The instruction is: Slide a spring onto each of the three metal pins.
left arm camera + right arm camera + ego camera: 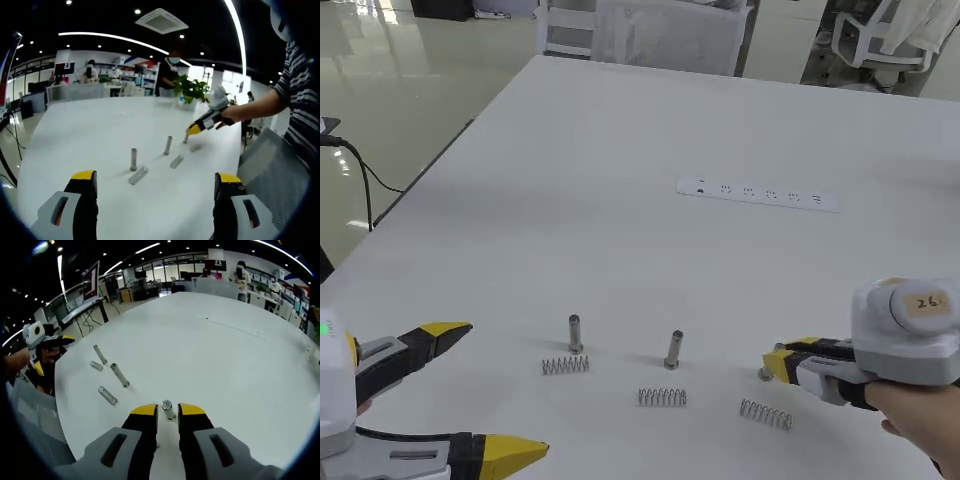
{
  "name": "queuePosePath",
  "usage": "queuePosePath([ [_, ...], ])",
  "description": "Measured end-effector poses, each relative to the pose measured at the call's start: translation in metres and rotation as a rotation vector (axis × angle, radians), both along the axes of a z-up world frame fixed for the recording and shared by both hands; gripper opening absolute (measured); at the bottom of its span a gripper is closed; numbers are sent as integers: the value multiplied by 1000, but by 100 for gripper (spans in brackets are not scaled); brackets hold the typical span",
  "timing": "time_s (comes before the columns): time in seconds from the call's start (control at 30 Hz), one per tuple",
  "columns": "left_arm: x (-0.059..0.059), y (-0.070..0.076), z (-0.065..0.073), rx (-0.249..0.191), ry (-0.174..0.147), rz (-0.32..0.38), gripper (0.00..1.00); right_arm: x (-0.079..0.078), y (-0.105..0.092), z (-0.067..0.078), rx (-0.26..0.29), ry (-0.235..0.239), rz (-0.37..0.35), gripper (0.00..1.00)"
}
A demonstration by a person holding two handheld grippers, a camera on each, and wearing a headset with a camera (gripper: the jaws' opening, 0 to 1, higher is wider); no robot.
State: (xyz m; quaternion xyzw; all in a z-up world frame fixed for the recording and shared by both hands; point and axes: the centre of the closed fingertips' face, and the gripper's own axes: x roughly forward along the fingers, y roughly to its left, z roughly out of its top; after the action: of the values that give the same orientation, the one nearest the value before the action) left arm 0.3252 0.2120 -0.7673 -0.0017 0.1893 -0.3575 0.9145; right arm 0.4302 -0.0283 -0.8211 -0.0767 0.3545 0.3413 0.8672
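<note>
Three metal pins stand in a row on the white table [650, 250]: the left pin [574, 333], the middle pin [674, 348] and the right pin [766, 372]. A spring lies in front of each: left spring [565, 365], middle spring [662, 397], right spring [765, 414]. My right gripper [775, 366] comes in from the right, its yellow-tipped jaws closed around the right pin [168, 410], which stands upright between them. My left gripper [495, 390] hovers at the near left, wide open and holding nothing, short of the left pin [133, 159] and left spring [138, 175].
A white power strip [757, 194] lies farther back on the table. Chairs [650, 35] stand beyond the far edge. The table's left edge runs diagonally past a cable [360, 175] on the floor. People stand in the background [167, 75].
</note>
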Motion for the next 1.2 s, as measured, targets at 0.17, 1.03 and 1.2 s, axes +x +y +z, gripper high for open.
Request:
queuePosePath([
  [0.17,-1,-1,0,-4,2,-2,95,-1,0,4,16,-5,0,19],
  [1.03,-1,-3,-1,-10,5,-8,96,-19,-1,23,14,-102,104,34],
  [1.2,-1,-6,-4,-10,8,-16,96,-23,-7,22,-25,-119,135,34],
])
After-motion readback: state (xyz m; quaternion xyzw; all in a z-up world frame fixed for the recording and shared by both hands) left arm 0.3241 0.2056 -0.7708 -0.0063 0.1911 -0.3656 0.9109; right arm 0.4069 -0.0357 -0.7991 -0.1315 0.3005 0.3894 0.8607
